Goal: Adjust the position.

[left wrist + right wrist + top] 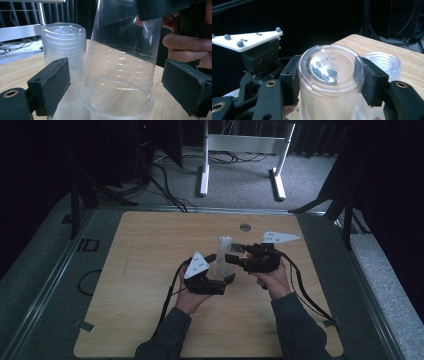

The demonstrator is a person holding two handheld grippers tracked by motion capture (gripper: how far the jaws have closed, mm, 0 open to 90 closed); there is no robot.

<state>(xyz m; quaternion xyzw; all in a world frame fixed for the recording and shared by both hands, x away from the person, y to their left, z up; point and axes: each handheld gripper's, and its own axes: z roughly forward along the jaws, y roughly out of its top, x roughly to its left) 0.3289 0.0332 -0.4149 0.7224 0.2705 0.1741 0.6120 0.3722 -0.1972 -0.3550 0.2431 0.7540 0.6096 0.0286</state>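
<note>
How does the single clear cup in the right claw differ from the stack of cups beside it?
The single cup is gripped near its base by the right claw, tilted and lifted off the wood; the stack stands upright on the table, ungripped. The cup is one thin wall; the stack shows many nested rims. Both are clear plastic, upside down.

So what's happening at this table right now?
A person at a wooden table works with two hand-held grippers on clear plastic cups. The right gripper is clamped on the base end of an upside-down cup, lifted and tilted. The left gripper has its fingers open on either side of that cup's rim, not pressing it. A stack of upside-down cups stands just beside it.
</note>
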